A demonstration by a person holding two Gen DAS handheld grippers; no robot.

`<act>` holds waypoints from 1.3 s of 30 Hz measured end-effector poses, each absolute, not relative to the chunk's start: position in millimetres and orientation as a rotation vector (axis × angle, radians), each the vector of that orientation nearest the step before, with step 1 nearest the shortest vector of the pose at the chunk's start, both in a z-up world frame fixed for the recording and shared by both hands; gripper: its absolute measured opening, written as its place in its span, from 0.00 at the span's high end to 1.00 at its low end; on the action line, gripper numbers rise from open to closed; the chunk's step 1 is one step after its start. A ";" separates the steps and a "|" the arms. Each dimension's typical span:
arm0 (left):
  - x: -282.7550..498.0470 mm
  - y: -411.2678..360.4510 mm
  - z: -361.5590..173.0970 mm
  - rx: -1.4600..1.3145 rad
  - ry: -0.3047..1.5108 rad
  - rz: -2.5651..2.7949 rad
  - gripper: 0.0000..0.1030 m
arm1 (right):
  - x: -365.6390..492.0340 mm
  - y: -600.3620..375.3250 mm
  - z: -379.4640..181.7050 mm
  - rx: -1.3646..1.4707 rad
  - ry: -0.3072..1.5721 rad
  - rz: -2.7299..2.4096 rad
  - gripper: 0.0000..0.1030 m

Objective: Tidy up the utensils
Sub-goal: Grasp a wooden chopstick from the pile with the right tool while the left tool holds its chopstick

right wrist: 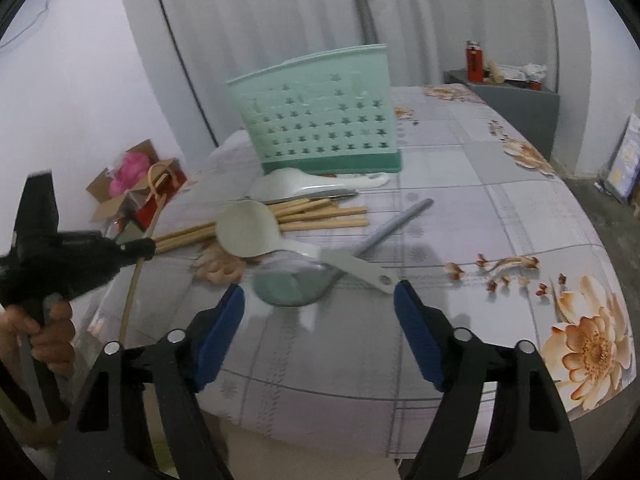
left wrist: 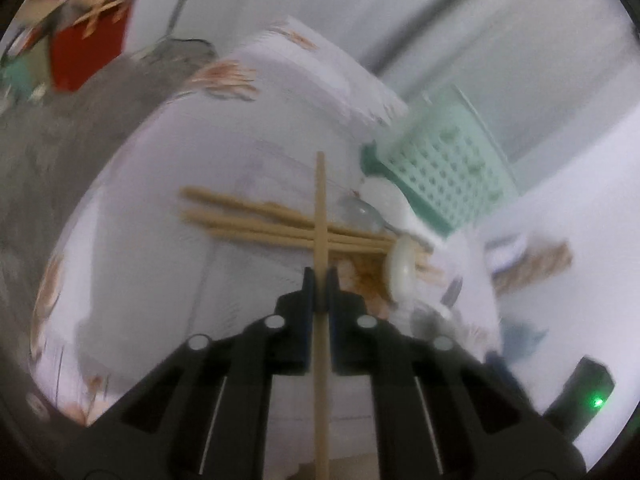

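My left gripper [left wrist: 320,276] is shut on a single wooden chopstick [left wrist: 321,208] and holds it above the table, crossing a pile of chopsticks [left wrist: 256,220]. It also shows in the right wrist view [right wrist: 148,249], with the chopstick [right wrist: 132,296] hanging down. My right gripper [right wrist: 320,296] is open and empty, just in front of a grey ladle [right wrist: 288,284] and a white rice spoon [right wrist: 248,230]. The green utensil basket [right wrist: 316,120] stands upright behind the chopstick pile [right wrist: 316,214]; in the left wrist view the basket [left wrist: 444,168] is at the right.
A white spoon [right wrist: 296,182] and a metal utensil [right wrist: 336,194] lie before the basket. The table has a floral cloth [right wrist: 520,208]. A cardboard box and red bag [right wrist: 136,188] sit on the floor at left. A grey cabinet [right wrist: 516,100] stands at the back right.
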State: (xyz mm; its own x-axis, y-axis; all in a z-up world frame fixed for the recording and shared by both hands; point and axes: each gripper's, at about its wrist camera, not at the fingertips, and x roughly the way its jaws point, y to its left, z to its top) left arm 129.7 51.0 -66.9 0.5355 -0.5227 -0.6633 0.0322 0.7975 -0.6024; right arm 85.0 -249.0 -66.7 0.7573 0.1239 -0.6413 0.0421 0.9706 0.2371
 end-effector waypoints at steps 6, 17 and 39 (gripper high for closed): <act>105.7 71.7 -83.8 -0.622 0.950 -0.290 0.96 | 105.9 -217.9 -46.1 0.104 0.721 0.218 0.39; 92.3 82.7 -91.0 -0.634 0.878 -0.292 0.95 | 181.9 -122.5 -47.3 -0.378 0.796 0.591 0.68; 89.1 85.4 -96.5 -0.634 0.855 -0.314 0.95 | 215.5 -49.2 -78.2 -0.915 0.787 0.741 0.79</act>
